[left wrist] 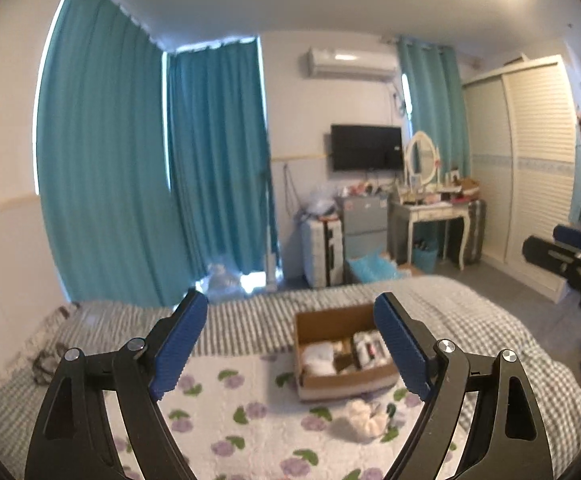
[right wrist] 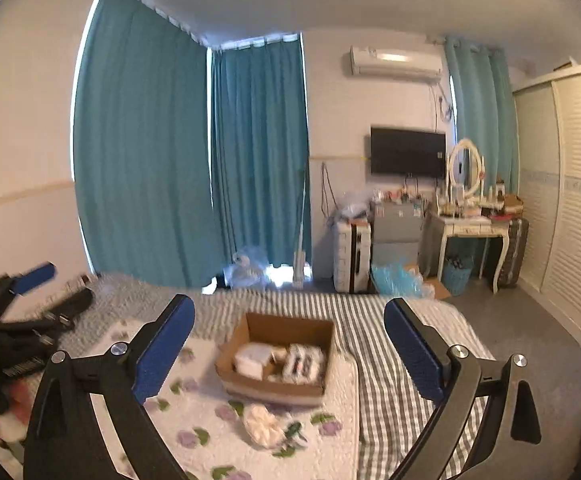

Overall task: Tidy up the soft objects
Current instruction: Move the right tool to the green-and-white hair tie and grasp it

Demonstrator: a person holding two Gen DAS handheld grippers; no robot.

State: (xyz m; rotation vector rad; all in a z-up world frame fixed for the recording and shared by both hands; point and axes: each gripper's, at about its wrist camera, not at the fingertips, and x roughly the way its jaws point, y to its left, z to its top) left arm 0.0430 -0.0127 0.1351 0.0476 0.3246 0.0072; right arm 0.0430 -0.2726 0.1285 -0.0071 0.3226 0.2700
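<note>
An open cardboard box (left wrist: 342,384) (right wrist: 274,390) sits on the bed with folded white cloth (left wrist: 318,358) (right wrist: 252,360) and other soft pieces inside. In front of it on the floral blanket lies a cream fluffy item (left wrist: 364,416) (right wrist: 264,424) beside a small dark green thing (left wrist: 390,410) (right wrist: 294,430). My left gripper (left wrist: 290,304) (right wrist: 70,282) hovers open and empty above the bed, short of the box. The right gripper (right wrist: 290,306) (left wrist: 546,244) is likewise open, empty and raised, to the right of the left one.
The bed carries a white floral blanket (left wrist: 250,412) over a grey striped sheet (right wrist: 394,360). Teal curtains (left wrist: 130,160) hang behind it. A suitcase (right wrist: 352,256), a dressing table (right wrist: 470,232) and a wardrobe (right wrist: 570,200) stand beyond. A dark item (left wrist: 46,360) lies at the bed's left edge.
</note>
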